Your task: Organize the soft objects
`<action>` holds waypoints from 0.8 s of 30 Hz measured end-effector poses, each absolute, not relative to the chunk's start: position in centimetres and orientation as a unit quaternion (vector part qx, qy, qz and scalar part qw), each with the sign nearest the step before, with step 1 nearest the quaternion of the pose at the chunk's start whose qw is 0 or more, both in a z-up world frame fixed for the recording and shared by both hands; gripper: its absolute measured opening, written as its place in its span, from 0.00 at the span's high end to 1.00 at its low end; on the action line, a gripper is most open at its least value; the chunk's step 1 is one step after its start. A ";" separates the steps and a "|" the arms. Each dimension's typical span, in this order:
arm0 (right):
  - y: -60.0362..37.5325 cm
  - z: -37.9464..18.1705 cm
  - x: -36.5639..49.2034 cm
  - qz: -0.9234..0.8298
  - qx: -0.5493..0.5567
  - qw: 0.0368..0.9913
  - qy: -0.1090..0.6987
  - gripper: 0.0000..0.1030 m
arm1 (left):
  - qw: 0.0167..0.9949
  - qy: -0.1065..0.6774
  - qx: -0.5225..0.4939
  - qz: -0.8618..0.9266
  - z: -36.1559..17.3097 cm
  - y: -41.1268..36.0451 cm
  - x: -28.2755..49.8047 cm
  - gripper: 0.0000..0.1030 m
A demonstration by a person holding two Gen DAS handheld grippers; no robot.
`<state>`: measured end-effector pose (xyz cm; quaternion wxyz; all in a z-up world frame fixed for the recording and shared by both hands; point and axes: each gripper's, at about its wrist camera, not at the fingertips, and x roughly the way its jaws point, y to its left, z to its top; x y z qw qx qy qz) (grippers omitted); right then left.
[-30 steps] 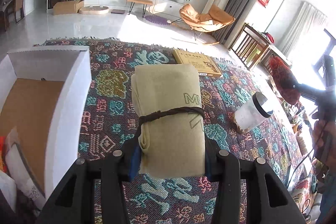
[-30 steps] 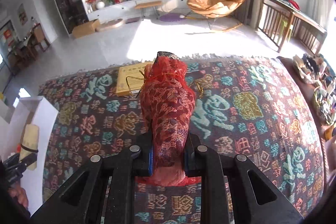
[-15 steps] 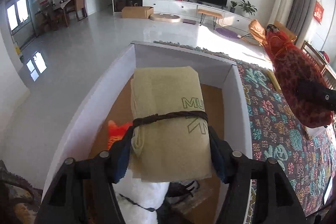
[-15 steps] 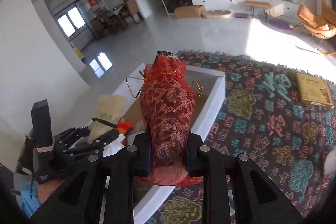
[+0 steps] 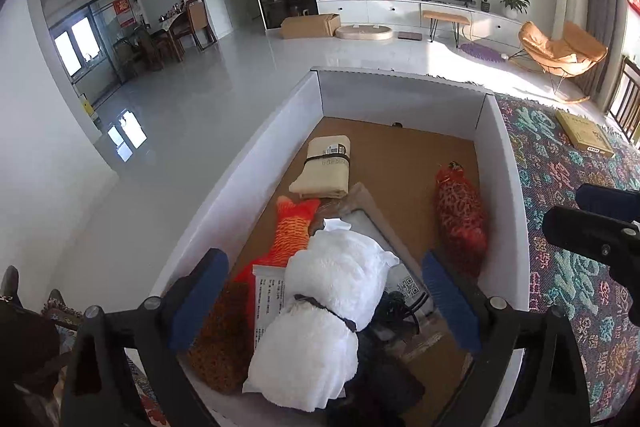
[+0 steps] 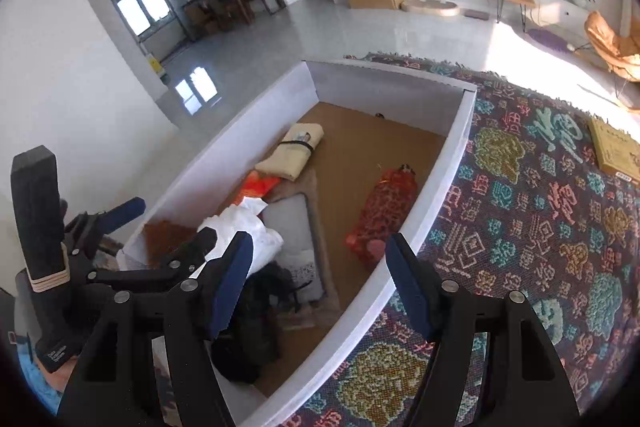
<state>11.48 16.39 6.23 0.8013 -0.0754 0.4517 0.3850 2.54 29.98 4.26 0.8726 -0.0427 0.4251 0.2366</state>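
A white box (image 5: 502,163) with a brown floor holds soft things. A beige rolled towel (image 5: 326,167) tied with a dark band lies at its far left. A red patterned pouch (image 5: 462,217) lies along its right wall. A white fluffy bundle (image 5: 328,311) and an orange plush (image 5: 292,231) lie nearer. My left gripper (image 5: 320,291) is open and empty above the box's near end. My right gripper (image 6: 320,277) is open and empty over the box (image 6: 460,147), with the pouch (image 6: 382,213) and towel (image 6: 292,155) below it.
The box stands on a patterned woven cloth (image 6: 540,227). A flat yellow box (image 6: 616,147) lies on the cloth at the far right. A dark bundle (image 6: 256,323) and grey packet (image 6: 292,227) lie in the box's near end. The left gripper shows in the right wrist view (image 6: 120,227).
My left gripper has let go of the beige towel and my right gripper has let go of the red pouch. Both now lie in the box and both grippers are open.
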 end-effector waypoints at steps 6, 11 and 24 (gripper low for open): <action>15.6 5.5 9.2 0.363 -0.127 0.798 0.464 0.30 | 0.870 0.419 -0.032 0.258 5.0 28.0 0.4 0.06; 15.1 5.6 8.0 0.347 -0.127 0.801 0.471 0.30 | 0.864 0.422 -0.031 0.272 5.5 27.9 -0.7 0.06; 16.4 6.8 5.3 0.327 -0.141 0.801 0.481 0.30 | 0.877 0.396 -0.065 0.265 7.8 28.4 -3.3 0.06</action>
